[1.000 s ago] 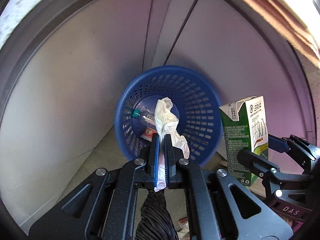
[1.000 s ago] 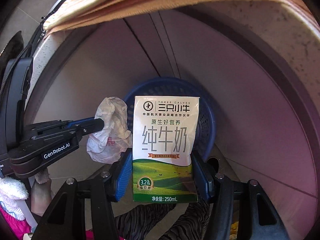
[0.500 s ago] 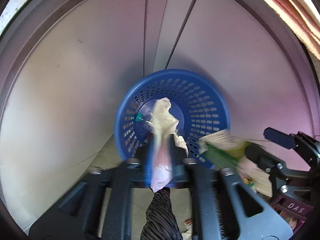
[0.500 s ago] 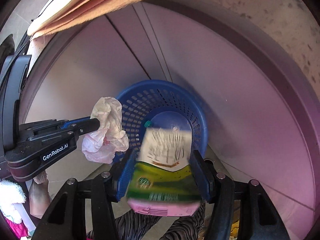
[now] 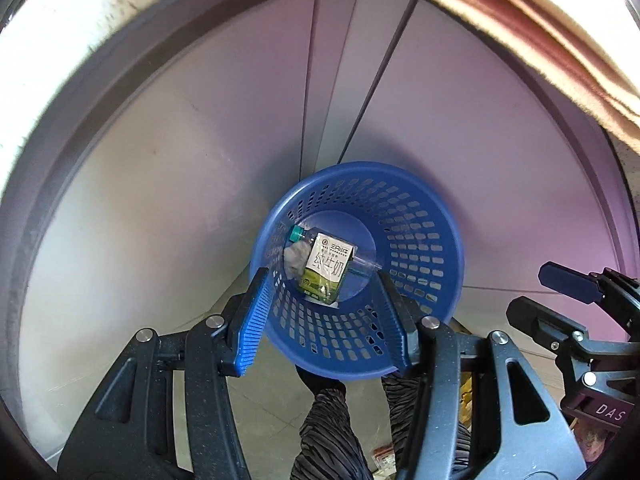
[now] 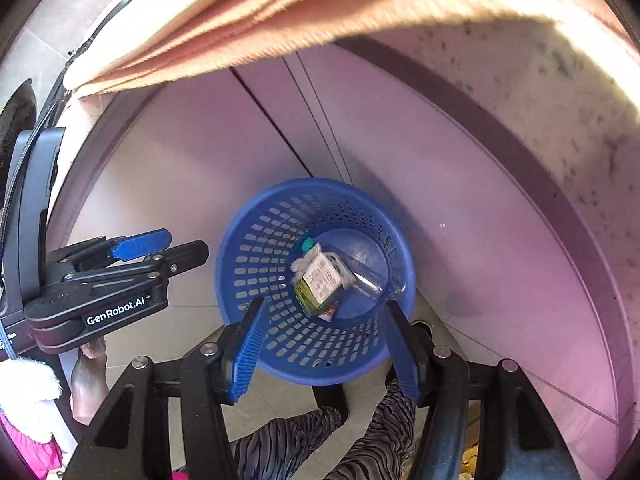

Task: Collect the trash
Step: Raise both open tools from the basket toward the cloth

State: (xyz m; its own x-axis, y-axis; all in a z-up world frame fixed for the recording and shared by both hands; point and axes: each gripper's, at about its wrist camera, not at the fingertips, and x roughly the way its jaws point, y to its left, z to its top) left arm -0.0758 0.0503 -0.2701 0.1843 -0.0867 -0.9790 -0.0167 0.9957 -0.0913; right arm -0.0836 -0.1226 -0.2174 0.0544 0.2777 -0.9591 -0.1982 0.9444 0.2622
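A blue perforated trash basket (image 5: 424, 240) stands on the floor below both grippers; it also shows in the right wrist view (image 6: 256, 264). Inside lie a green-and-white milk carton (image 5: 325, 270), a crumpled white tissue (image 5: 295, 258) and a clear bottle with a teal cap (image 5: 297, 233). The carton (image 6: 320, 282) also shows in the right wrist view. My left gripper (image 5: 326, 316) is open and empty above the basket. My right gripper (image 6: 326, 350) is open and empty above it too.
Pale cabinet panels (image 5: 160, 184) rise behind the basket. An orange cloth (image 6: 280, 12) hangs over the counter edge above. Legs in striped trousers (image 6: 304, 444) stand on the tiled floor below the grippers. Each gripper shows beside the other, the left one (image 6: 120, 276) and the right one (image 5: 576, 312).
Both grippers opened. The tissue and the milk carton dropped from the fingers into the blue basket.
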